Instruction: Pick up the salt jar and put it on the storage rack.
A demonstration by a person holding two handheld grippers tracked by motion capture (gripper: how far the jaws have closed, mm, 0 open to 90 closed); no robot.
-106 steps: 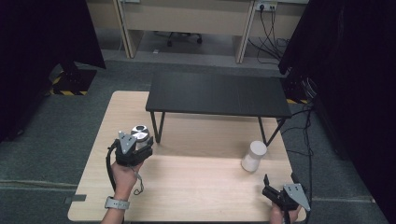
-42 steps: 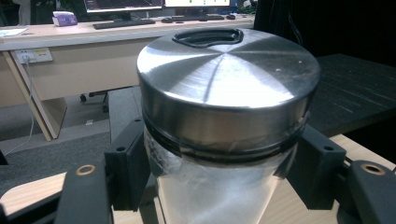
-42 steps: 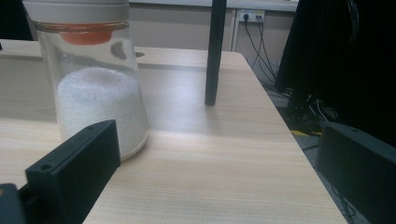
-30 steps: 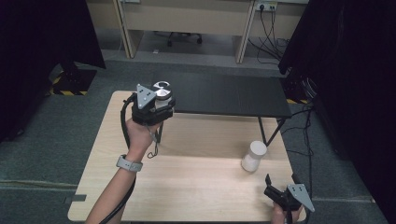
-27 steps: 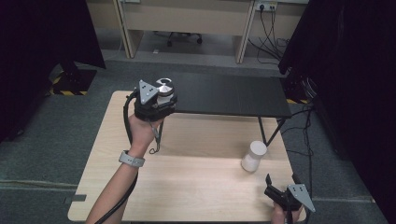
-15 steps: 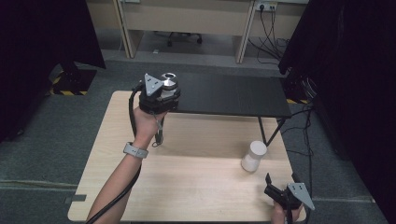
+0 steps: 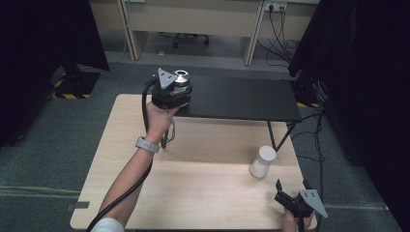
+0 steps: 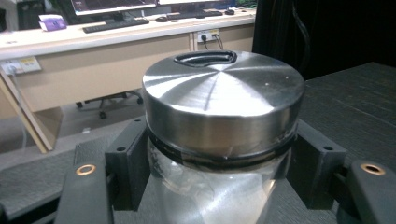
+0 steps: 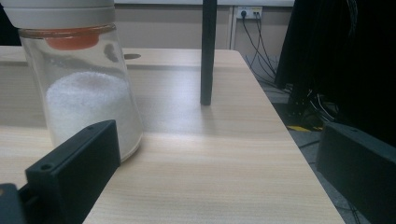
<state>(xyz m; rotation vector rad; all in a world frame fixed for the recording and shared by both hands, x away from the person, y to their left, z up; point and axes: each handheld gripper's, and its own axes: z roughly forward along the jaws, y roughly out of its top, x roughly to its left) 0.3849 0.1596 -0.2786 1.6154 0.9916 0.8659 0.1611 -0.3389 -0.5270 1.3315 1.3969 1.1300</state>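
Upper left of the high view, the left gripper [image 7: 180, 92] has its jaws clamped on a steel-lidded glass jar [image 8: 219, 107], upright over the near-left edge of the black shelf [image 7: 241, 99]. Lower right, the right gripper [image 7: 290, 198] rests with jaws apart, the white-capped salt shaker [image 7: 262, 161] just up-left of it.

Office: desk [image 8: 116, 35], keyboard [image 8: 114, 25], monitor [image 8: 112, 4]

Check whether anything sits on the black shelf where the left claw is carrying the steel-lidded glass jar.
Nothing visible does. The left claw, shut on the clear glass jar with the round steel lid, holds it at the near left corner of the low black shelf, whose top is bare. The white-capped jar of white powder stands on the wooden table, well apart.
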